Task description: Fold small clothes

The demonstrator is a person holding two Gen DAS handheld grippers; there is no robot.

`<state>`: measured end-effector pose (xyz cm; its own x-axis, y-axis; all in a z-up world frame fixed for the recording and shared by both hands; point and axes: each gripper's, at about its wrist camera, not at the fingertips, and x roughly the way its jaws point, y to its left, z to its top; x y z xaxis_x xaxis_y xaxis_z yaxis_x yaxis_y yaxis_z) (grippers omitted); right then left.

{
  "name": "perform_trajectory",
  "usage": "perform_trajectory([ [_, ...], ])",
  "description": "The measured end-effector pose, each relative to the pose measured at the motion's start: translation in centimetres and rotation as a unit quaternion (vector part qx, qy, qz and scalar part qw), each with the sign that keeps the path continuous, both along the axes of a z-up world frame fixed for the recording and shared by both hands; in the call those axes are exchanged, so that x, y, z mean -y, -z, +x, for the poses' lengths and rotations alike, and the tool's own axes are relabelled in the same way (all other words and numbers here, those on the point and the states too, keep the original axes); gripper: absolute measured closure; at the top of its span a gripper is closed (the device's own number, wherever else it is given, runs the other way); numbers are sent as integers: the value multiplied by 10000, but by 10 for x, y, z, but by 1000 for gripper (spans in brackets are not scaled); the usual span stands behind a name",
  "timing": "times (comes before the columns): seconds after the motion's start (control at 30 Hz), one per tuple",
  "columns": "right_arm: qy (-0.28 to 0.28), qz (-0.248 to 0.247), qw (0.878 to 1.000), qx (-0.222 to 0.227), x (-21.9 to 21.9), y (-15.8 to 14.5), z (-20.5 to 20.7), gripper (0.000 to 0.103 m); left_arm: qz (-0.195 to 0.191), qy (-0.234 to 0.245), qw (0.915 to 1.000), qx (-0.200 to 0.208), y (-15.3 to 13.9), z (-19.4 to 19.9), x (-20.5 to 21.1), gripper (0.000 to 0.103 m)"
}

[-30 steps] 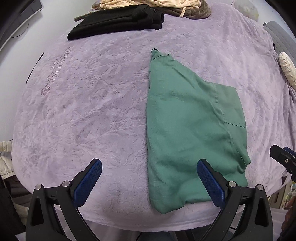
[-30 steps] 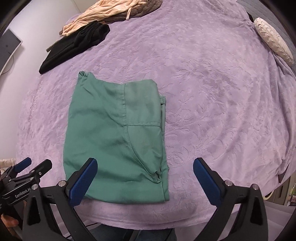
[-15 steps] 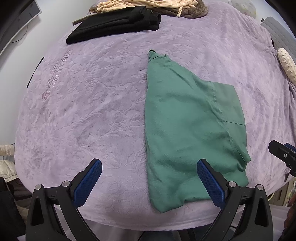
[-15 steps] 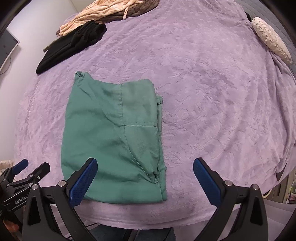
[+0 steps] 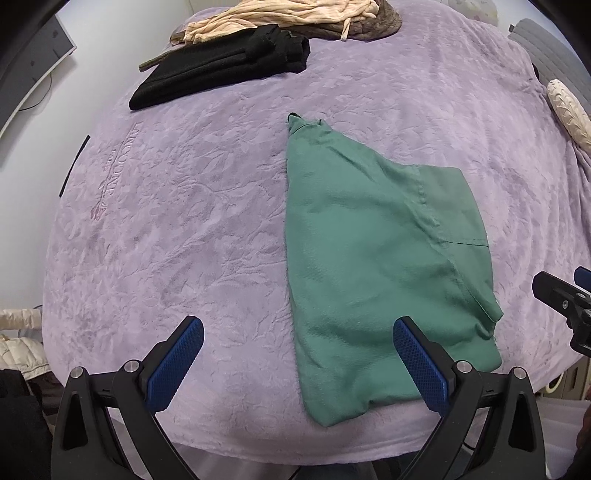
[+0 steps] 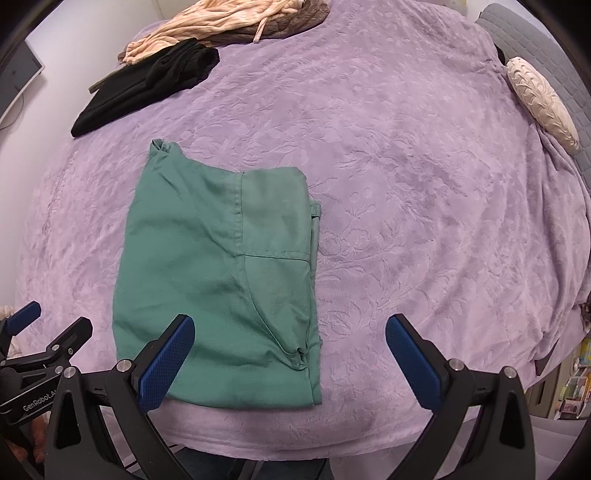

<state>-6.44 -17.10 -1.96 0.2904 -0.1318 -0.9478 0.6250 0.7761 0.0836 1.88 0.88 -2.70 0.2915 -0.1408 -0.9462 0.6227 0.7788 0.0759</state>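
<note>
A green garment (image 5: 373,258) lies folded flat on the purple bedspread (image 5: 184,206), near the front edge. It also shows in the right wrist view (image 6: 218,273). My left gripper (image 5: 295,362) is open and empty, held above the front edge with its right finger over the garment's near end. My right gripper (image 6: 288,354) is open and empty, its left finger over the garment's near left part. Neither touches the cloth. The left gripper's tip shows at the lower left of the right wrist view (image 6: 33,332).
A folded black garment (image 5: 225,66) and a beige and brown pile (image 5: 295,18) lie at the far edge of the bed. A cream cushion (image 6: 539,99) sits at the far right. The bedspread (image 6: 424,184) right of the green garment is bare.
Both grippers have drawn slightly back and up from the garment, so it sits a little farther away. The garment itself has not moved.
</note>
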Motion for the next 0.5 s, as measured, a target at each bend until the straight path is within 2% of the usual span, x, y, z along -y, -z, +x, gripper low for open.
perform_trajectory([
  [0.5,-13,-42,10000,-2,-2,-1,0,0,30,23,10000,31,-1,-3,3,1],
])
